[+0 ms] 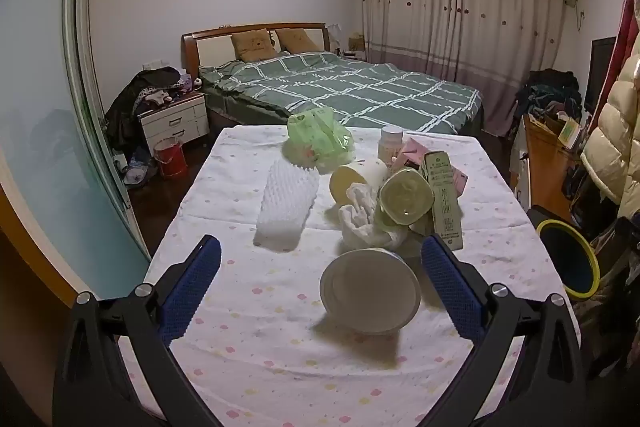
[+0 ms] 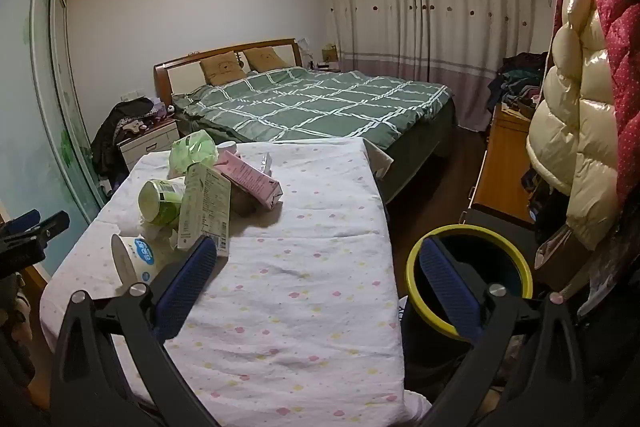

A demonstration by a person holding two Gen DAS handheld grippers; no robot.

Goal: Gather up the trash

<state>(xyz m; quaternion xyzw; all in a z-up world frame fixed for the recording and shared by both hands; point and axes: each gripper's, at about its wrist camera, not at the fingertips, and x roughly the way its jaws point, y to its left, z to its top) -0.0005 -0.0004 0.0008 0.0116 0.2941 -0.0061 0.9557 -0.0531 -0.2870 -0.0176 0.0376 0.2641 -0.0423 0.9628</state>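
Observation:
Trash lies on a table with a white flowered cloth (image 1: 248,327). Nearest is a white cup on its side (image 1: 370,293), with crumpled tissue (image 1: 370,223) behind it, then a green tub (image 1: 404,201), a tall carton (image 1: 442,201), a pink box (image 2: 252,183), a white foam sleeve (image 1: 286,209) and a green plastic bag (image 1: 318,141). My left gripper (image 1: 320,281) is open, hovering just before the cup with nothing held. My right gripper (image 2: 318,277) is open and empty over the table's right edge. A black bin with a yellow rim (image 2: 470,283) stands beside the table.
A bed with a green checked cover (image 1: 344,89) lies beyond the table. A nightstand (image 1: 174,123) piled with clothes and a red bucket (image 1: 170,157) are at the left. A wooden cabinet (image 2: 500,167) and hanging padded coats (image 2: 576,99) crowd the right side.

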